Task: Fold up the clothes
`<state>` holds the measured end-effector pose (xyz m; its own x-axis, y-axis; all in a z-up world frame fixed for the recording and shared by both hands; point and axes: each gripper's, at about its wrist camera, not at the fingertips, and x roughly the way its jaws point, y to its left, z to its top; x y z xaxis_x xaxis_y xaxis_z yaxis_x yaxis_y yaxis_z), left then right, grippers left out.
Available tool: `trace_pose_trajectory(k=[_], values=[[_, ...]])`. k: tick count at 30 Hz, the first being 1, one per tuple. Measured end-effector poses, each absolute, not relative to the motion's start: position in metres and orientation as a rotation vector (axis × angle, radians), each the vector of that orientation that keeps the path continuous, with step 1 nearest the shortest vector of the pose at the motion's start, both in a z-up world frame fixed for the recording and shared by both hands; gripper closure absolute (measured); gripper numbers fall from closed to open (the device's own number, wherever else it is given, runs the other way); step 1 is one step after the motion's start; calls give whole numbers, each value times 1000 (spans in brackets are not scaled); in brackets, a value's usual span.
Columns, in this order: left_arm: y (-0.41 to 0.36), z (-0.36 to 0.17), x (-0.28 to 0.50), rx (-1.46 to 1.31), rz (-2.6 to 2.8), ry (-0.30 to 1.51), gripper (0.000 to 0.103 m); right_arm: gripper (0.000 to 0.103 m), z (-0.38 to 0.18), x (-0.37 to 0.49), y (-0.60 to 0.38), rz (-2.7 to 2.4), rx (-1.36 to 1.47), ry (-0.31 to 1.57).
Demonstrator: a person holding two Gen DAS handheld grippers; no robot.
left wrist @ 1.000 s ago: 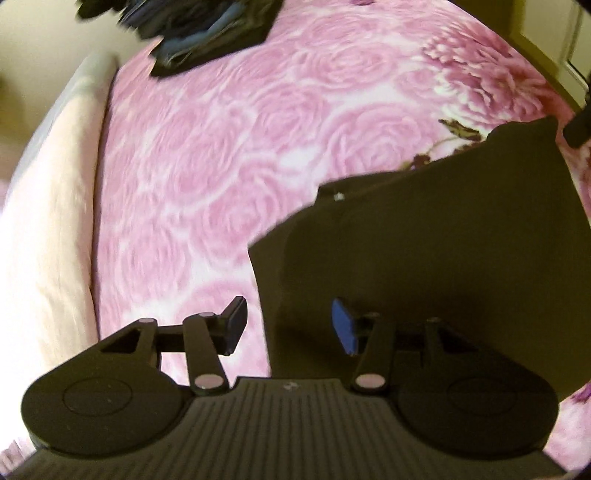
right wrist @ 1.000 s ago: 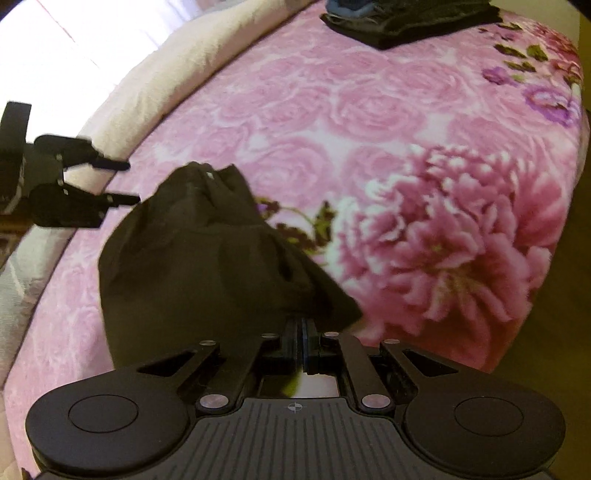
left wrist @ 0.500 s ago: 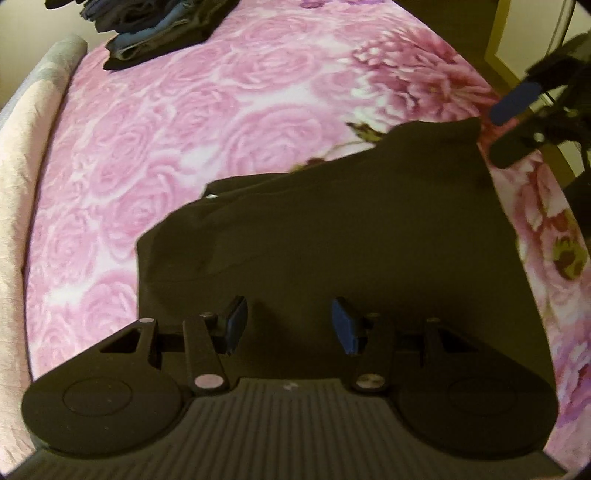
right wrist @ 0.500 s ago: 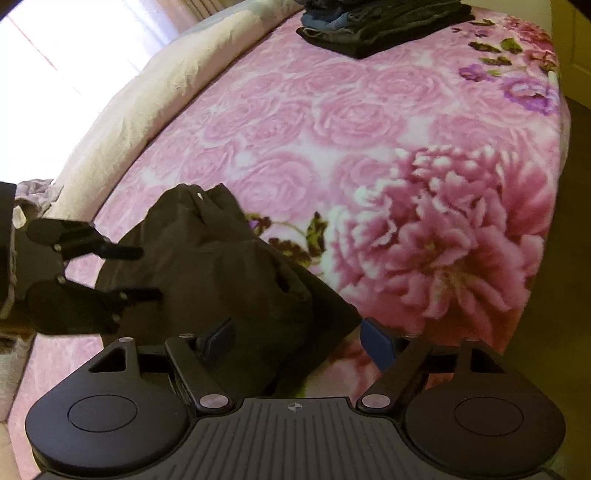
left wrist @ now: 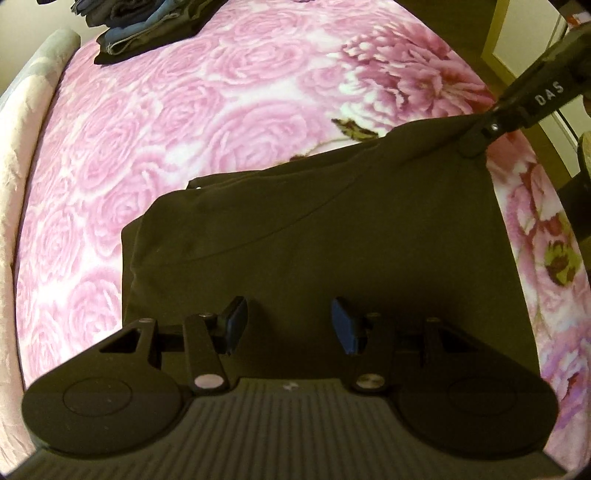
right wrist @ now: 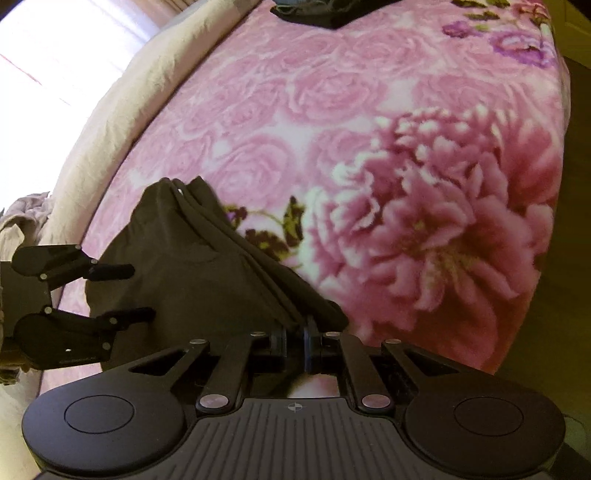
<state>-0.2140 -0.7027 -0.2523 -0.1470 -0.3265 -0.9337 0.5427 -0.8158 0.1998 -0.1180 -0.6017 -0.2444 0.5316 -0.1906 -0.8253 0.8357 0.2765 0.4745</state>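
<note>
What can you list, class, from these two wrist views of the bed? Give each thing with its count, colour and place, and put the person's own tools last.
Dark folded cloth garment: one, brown-black, lying on the blanket near the bed's edge.
Pink rose-patterned fleece blanket: one, pink and white with a large magenta flower, covering the bed.
Pile of dark folded clothes: one pile, black and blue, at the far end of the blanket.
Cream quilted bedding roll: one, cream, along the blanket's far side, by the bright window.
Left gripper: one, black with blue pads, open above the garment.
Right gripper: one, black, shut on the garment's corner.
</note>
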Motion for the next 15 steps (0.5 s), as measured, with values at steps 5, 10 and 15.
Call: trace_pose_trajectory(k=[5, 10, 15], values=[[-712, -250, -187, 1532, -1913, 297, 56, 97, -249, -121, -609, -798, 1082, 728], [-728, -249, -149, 1488, -1769, 377, 56, 90, -239, -129, -603, -879, 994, 780], [-736, -251, -113, 1417, -1676, 477, 57, 63, -211, -125, -588, -885, 882, 775]])
